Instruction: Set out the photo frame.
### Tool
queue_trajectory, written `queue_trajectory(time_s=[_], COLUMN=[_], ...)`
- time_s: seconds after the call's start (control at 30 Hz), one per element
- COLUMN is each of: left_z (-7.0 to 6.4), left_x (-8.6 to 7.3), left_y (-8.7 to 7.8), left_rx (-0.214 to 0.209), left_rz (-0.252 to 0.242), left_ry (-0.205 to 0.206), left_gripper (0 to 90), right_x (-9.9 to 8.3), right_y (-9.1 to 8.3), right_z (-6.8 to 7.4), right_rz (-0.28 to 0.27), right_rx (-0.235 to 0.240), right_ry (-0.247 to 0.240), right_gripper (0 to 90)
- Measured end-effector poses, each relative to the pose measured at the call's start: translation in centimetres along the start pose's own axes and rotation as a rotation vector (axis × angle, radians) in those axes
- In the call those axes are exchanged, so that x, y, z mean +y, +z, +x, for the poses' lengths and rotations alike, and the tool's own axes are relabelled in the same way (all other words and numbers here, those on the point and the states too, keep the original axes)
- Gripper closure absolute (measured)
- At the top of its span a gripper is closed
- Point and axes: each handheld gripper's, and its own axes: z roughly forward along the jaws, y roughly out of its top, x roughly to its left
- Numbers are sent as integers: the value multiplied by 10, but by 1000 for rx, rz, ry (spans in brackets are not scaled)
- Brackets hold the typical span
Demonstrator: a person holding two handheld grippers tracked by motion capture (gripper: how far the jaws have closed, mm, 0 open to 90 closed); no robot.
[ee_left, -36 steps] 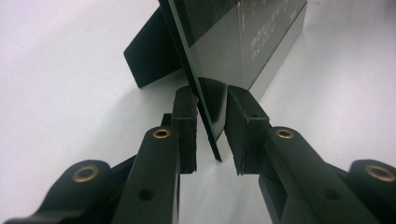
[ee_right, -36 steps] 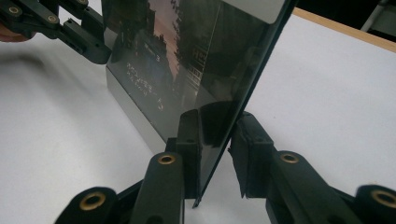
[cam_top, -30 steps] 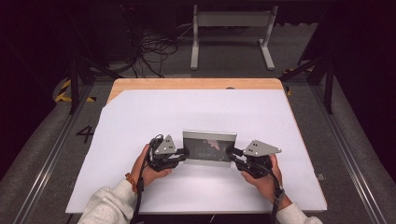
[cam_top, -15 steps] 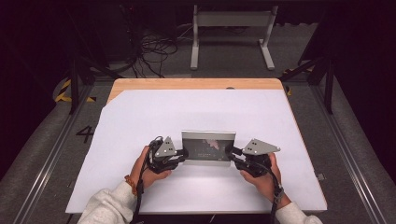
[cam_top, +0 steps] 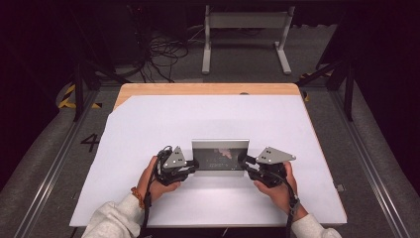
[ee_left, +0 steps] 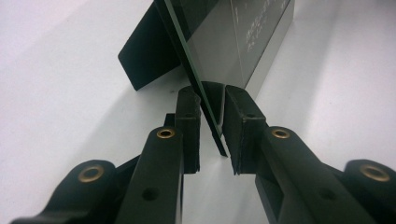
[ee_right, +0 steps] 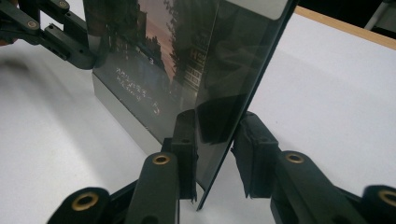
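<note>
frame (cam_top: 220,156) upright, long axis left-right | left claw (cam_top: 194,164), right claw (cam_top: 242,161) clamp ends

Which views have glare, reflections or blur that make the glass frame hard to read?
High view: evenly lit white table cover, dark surroundings, the picture frame small and soft. Left gripper view: near fingers sharp, the frame's print blurred. Right gripper view: the glass pane mirrors dark shapes, and the left gripper at the frame's far edge is slightly blurred.
</note>
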Motion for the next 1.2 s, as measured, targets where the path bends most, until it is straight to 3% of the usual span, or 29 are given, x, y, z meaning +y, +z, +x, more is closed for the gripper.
queue_trajectory(time_s=[0.43,0.87,1.2], left_z=[-1,-3,-6], left_x=[0,-1,-6], left_y=[0,0,-10], left_rx=[-1,24,57], left_rz=[-1,0,0], left_ry=[5,19,18], left_gripper=[765,756,670], right_x=[0,-1,-3], right_y=[1,-1,-11], right_z=[1,1,5], right_rz=[1,8,17], right_rx=[-6,-7,-18], right_ry=[-4,-16,-40], right_gripper=[704,678,614])
